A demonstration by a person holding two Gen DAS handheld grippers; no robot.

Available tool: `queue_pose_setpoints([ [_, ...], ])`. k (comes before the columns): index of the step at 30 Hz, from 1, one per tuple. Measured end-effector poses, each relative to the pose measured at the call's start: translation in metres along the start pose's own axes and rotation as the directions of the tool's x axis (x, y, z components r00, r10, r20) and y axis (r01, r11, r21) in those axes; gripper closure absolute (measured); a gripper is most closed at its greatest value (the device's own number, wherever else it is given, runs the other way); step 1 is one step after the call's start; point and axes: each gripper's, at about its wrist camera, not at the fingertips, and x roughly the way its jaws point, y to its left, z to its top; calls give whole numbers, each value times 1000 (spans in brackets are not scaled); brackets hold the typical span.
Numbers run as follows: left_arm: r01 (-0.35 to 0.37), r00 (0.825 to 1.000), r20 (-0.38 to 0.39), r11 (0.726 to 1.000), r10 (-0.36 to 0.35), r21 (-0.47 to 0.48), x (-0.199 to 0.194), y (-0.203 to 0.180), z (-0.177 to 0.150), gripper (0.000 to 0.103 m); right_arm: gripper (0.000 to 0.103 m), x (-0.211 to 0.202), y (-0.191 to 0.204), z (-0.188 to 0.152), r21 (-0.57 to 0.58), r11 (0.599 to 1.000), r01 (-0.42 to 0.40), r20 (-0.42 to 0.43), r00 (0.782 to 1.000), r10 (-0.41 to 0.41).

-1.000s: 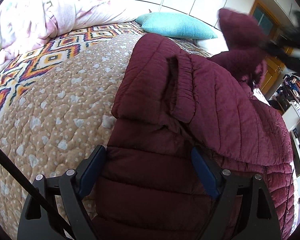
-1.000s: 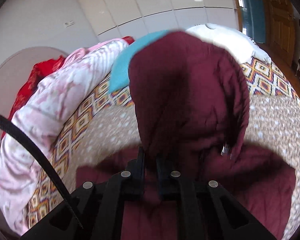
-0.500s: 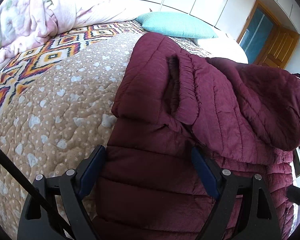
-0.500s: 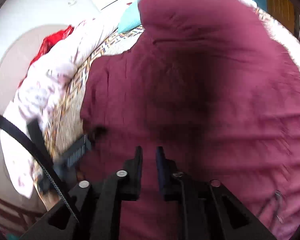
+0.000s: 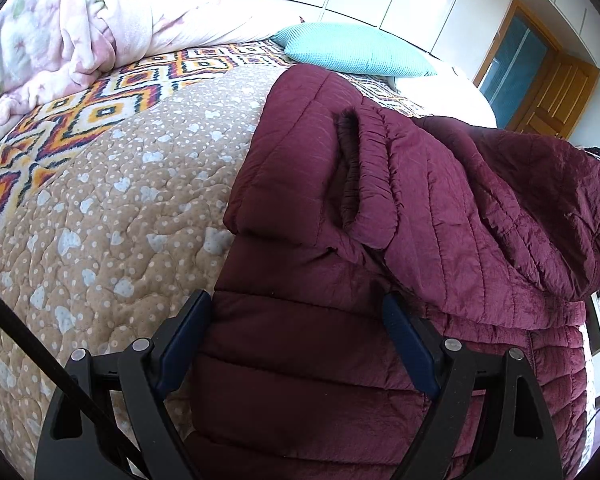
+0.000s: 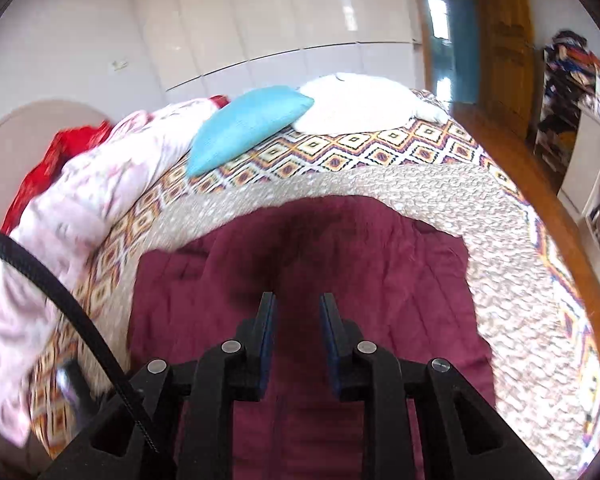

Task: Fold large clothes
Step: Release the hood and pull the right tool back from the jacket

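A maroon quilted jacket [image 5: 380, 240] lies on the bed, sleeves folded in and the hood [image 5: 552, 208] laid down over its back. It also shows in the right wrist view [image 6: 300, 272]. My left gripper [image 5: 296, 320] is open wide, its blue pads either side of the jacket's near edge, holding nothing. My right gripper [image 6: 296, 316] is open, a little above the jacket and empty.
The bed has a tan dotted quilt [image 5: 100, 220] with a patterned border [image 6: 360, 148]. A pink bundled blanket [image 5: 80, 28], a teal pillow [image 5: 356, 50] and a white pillow [image 6: 356, 100] lie at the head. A wooden door [image 6: 500, 40] and cluttered shelves [image 6: 580, 92] stand to the right.
My right gripper swung the hood over onto the jacket's back, let it go, opened and drew back above the jacket. The left gripper has stayed in place, open.
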Motion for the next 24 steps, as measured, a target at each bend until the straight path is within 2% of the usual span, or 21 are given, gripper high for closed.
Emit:
queue_pose_setpoints([
  [3,1,1000,0,1000,-1,-1,0,0,0,17,78,48,2,-5,70,996,-47,-99,994,54],
  [5,1,1000,0,1000,-1,-1,0,-1,0,17,77,77,11,-21,89,991,-103,-174,978,117],
  [8,0,1000,0,1000,0,0,0,0,0,17,76,112,26,-49,34,995,-97,-265,959,102],
  [11,0,1000,0,1000,0,0,0,0,0,17,76,120,35,-58,-8,998,-56,-227,972,52],
  [15,1,1000,0,1000,-1,-1,0,0,0,17,75,118,40,-47,-28,999,-39,-253,967,31],
  [18,1,1000,0,1000,-1,-1,1,0,0,17,74,84,44,-37,-42,998,-42,-170,985,34],
  [20,-1,1000,0,1000,1,0,1,-1,0,17,64,55,48,-31,-43,998,-50,-62,997,47],
  [21,0,1000,0,1000,0,0,1,0,0,17,52,44,50,-29,-40,998,-53,-16,998,53],
  [22,0,1000,0,1000,0,0,1,0,0,17,46,34,52,-26,-36,998,-60,32,998,61],
  [24,0,1000,0,1000,0,0,1,0,0,17,45,32,58,-23,-36,997,-74,56,996,76],
])
